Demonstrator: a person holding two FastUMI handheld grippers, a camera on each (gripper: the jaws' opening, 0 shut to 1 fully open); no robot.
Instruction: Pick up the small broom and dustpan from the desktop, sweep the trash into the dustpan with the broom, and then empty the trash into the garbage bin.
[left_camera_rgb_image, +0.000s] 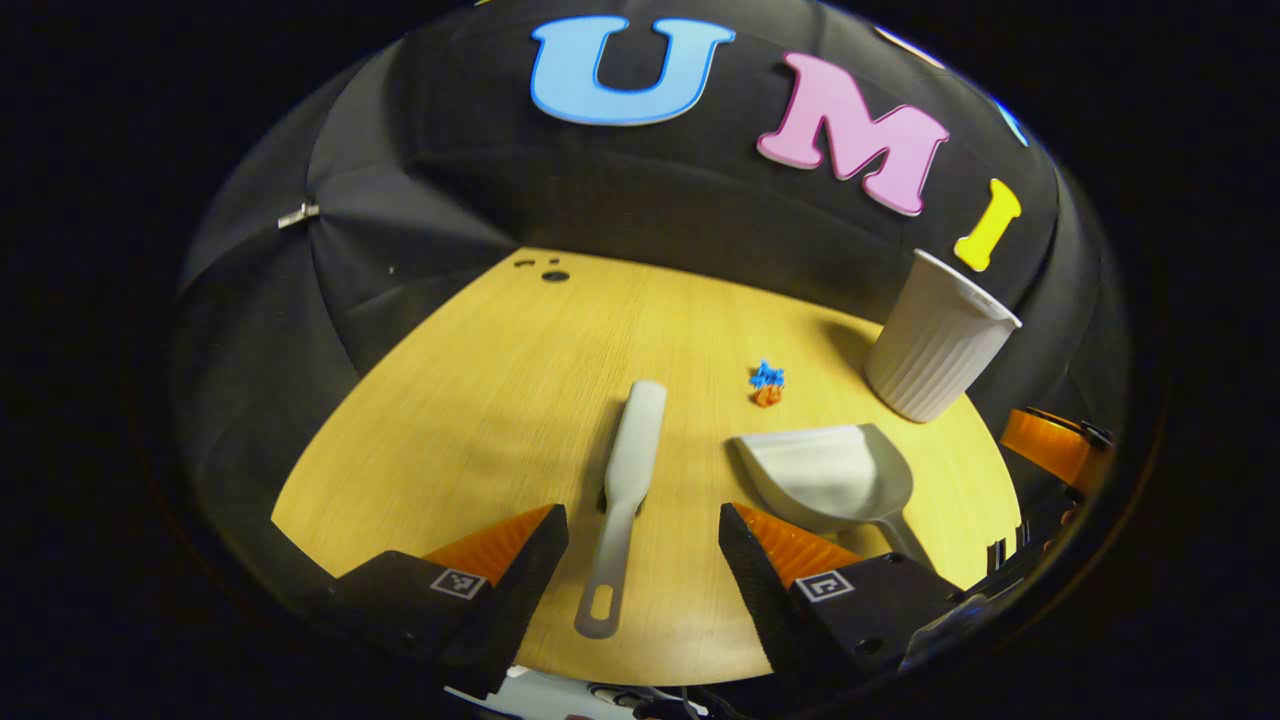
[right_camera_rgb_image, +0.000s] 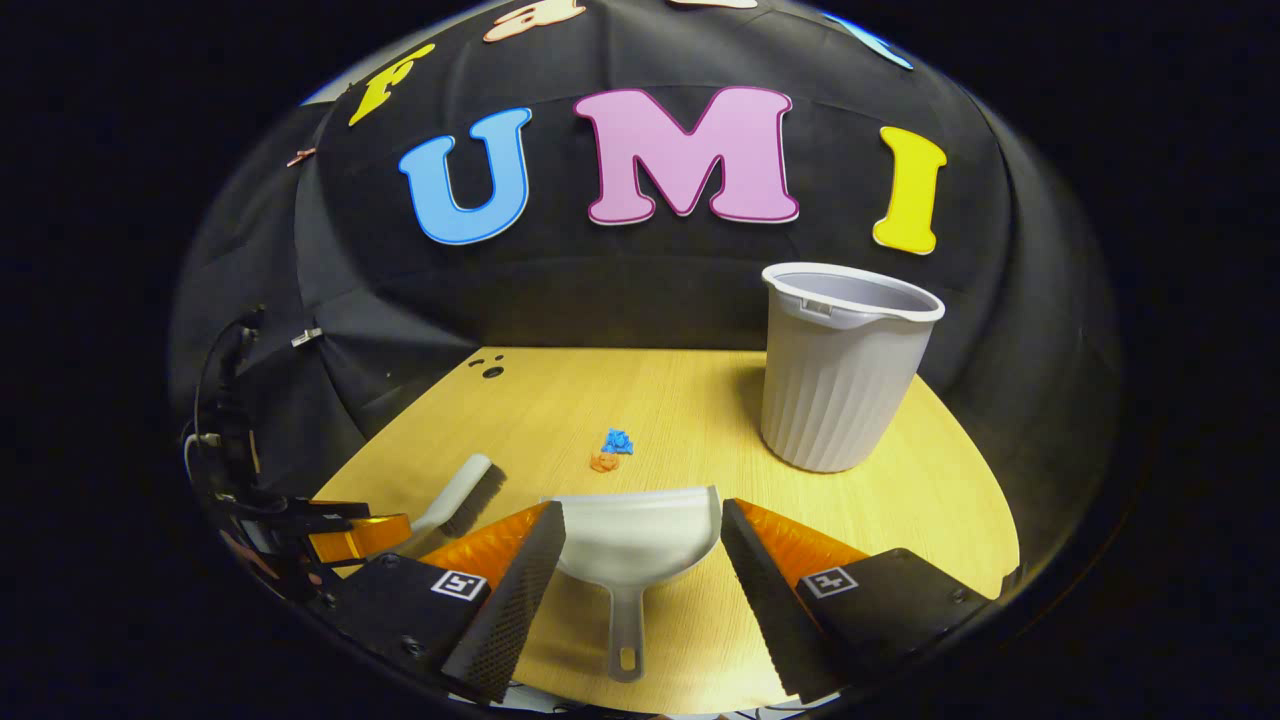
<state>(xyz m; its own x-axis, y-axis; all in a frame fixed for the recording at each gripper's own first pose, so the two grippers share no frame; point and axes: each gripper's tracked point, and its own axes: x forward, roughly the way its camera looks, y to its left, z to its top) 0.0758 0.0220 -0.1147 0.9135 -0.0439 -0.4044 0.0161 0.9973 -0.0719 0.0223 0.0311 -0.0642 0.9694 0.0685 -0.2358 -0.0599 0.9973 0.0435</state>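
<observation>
The left claw (left_camera_rgb_image: 643, 545) was wide open around the broom (left_camera_rgb_image: 628, 495) handle. The right claw (right_camera_rgb_image: 642, 545) gaped over the dustpan (right_camera_rgb_image: 640, 540). Picking up came first; both needed to close. Farther off lay the trash (right_camera_rgb_image: 611, 450), then the bin (right_camera_rgb_image: 845, 365).

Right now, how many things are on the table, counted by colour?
White or pale grey: 3, the small broom, dustpan and garbage bin.
Blue: 1, a trash scrap.
Orange: 1, a trash scrap.
Total: 5.
</observation>
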